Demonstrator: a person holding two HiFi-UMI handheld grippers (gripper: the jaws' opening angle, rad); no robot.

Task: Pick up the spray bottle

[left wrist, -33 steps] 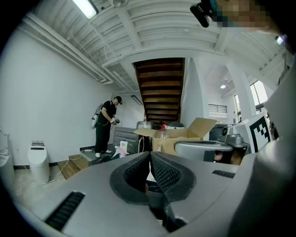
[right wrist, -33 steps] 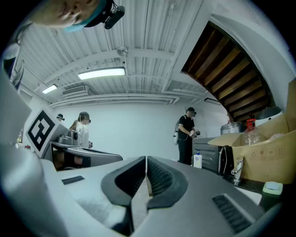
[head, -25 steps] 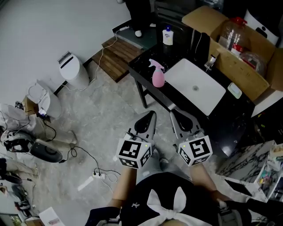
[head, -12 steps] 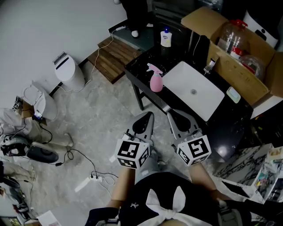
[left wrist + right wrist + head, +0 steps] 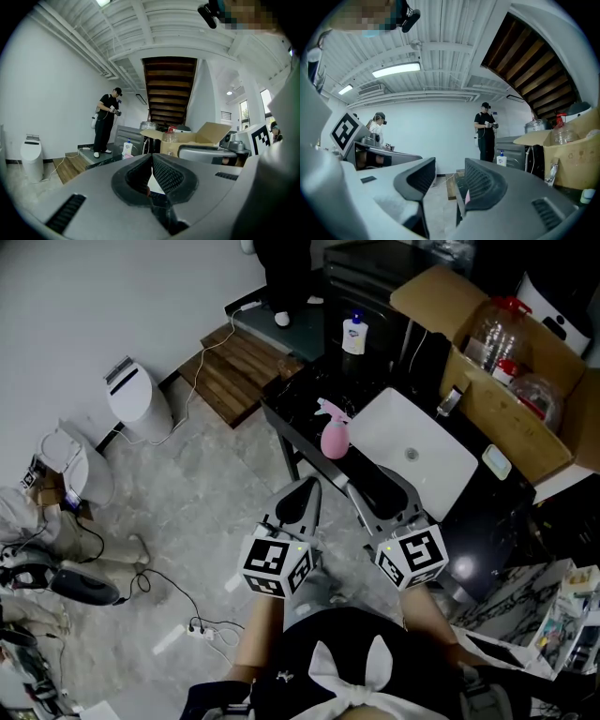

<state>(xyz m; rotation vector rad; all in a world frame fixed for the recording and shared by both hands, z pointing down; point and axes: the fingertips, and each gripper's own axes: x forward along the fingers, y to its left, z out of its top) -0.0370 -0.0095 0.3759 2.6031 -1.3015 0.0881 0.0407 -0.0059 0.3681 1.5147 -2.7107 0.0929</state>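
Your right gripper [image 5: 379, 487] has just been opening its jaws: a second ago the tips met, and now they stand apart with nothing between them. You bring both grippers forward toward the black table [image 5: 292, 397], so in the head view the pink spray bottle [image 5: 335, 435] sits closer to their tips than before. The right gripper's tips now overlap the table's near edge beside the white sink [image 5: 427, 454], and the left gripper [image 5: 302, 497] comes forward alongside.
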